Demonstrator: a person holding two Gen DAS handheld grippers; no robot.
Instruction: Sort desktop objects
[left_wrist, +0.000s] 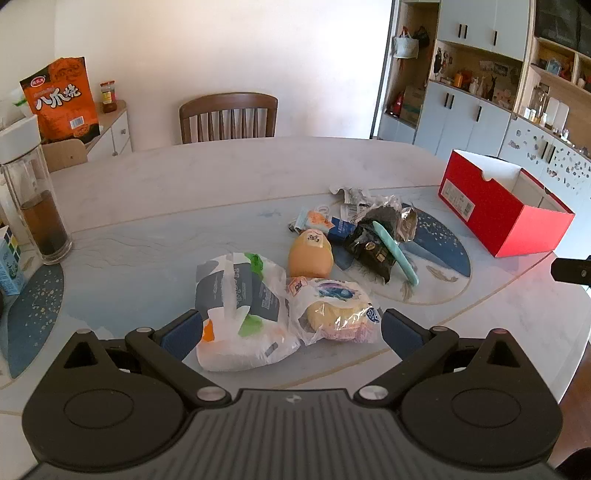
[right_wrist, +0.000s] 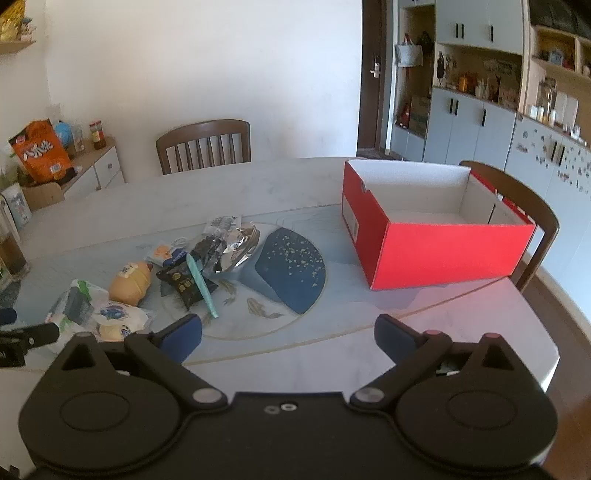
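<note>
A pile of snacks lies on the round marble table (left_wrist: 240, 166). Nearest my left gripper (left_wrist: 290, 330) are a white plastic bag with a grey pack (left_wrist: 240, 306) and a clear bag of yellow buns (left_wrist: 336, 314); both sit between its wide open fingers without being pressed. Behind them lie an orange bun (left_wrist: 309, 254), a black wrapper (left_wrist: 371, 247) with a teal stick (left_wrist: 397, 249) across it, and crumpled foil (left_wrist: 402, 218). An open red box (right_wrist: 436, 240) stands at the right, white inside. My right gripper (right_wrist: 288, 334) hovers open over bare table, right of the pile (right_wrist: 184, 273).
A glass bottle of brown liquid (left_wrist: 35, 206) and a small carton (left_wrist: 9, 266) stand at the table's left edge. An orange snack bag (left_wrist: 61, 99) sits behind them. Wooden chairs (left_wrist: 228, 116) (right_wrist: 524, 210) stand at the far side and behind the box. Cabinets line the right wall.
</note>
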